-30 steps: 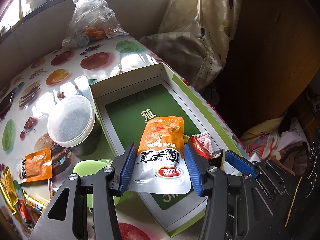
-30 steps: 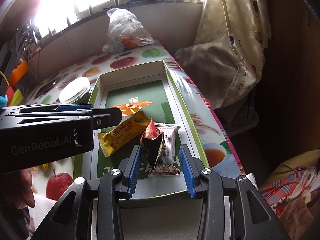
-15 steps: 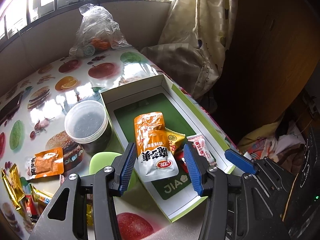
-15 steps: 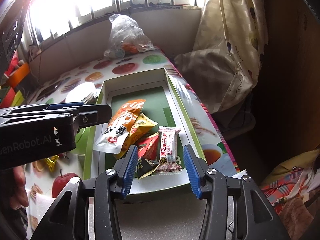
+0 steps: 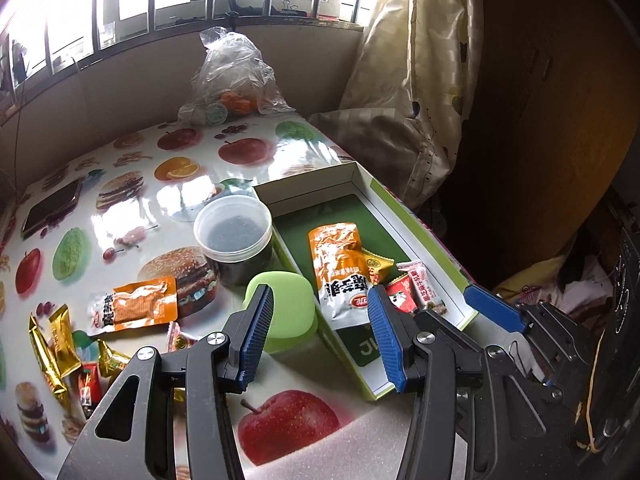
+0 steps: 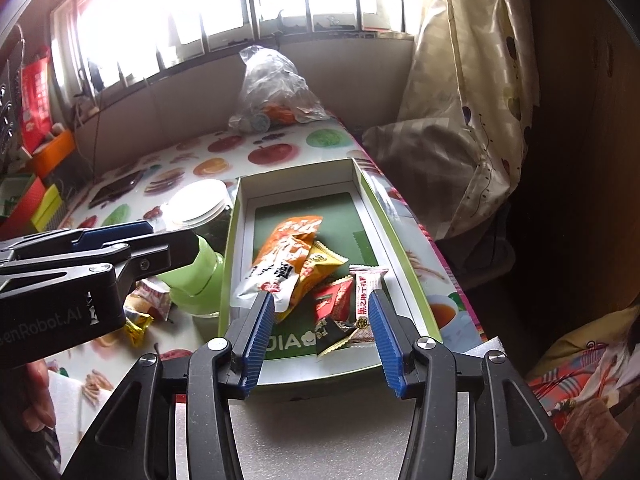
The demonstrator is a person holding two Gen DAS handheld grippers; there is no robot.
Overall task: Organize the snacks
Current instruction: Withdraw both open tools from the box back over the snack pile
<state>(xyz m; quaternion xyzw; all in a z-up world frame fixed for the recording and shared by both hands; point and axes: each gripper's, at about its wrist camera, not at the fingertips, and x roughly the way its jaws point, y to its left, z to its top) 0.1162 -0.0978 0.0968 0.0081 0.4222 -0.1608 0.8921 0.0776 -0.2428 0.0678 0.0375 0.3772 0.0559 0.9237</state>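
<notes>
My left gripper [image 5: 320, 332] is open and holds nothing, hovering above the near left wall of the green-and-white box [image 5: 420, 224]. An orange-and-white pouch [image 5: 340, 268] lies flat inside the box, partly over a yellow packet [image 5: 376, 268], a red packet [image 5: 398, 296] and a white-and-pink bar [image 5: 424, 288]. My right gripper [image 6: 322, 332] hangs over the near end of the box [image 6: 376, 196]. Its jaws are opening with nothing pressed between them. Below it lie the pouch [image 6: 288, 248], a red packet [image 6: 334, 300], a black packet [image 6: 332, 330] and the bar [image 6: 364, 296].
A green-lidded container [image 5: 284, 308] and a clear jar [image 5: 236, 236] stand against the box's left side. An orange pouch [image 5: 136, 306] and gold packets [image 5: 52, 344] lie on the fruit-print table at the left. A phone [image 5: 52, 208] and a plastic bag [image 5: 232, 80] sit farther back. Curtain and bedding are on the right.
Both grippers have drawn back and up from the box. The right jaws have widened and the red-and-black packet that stood between them now lies in the box. The orange-and-white pouch lies flat there.
</notes>
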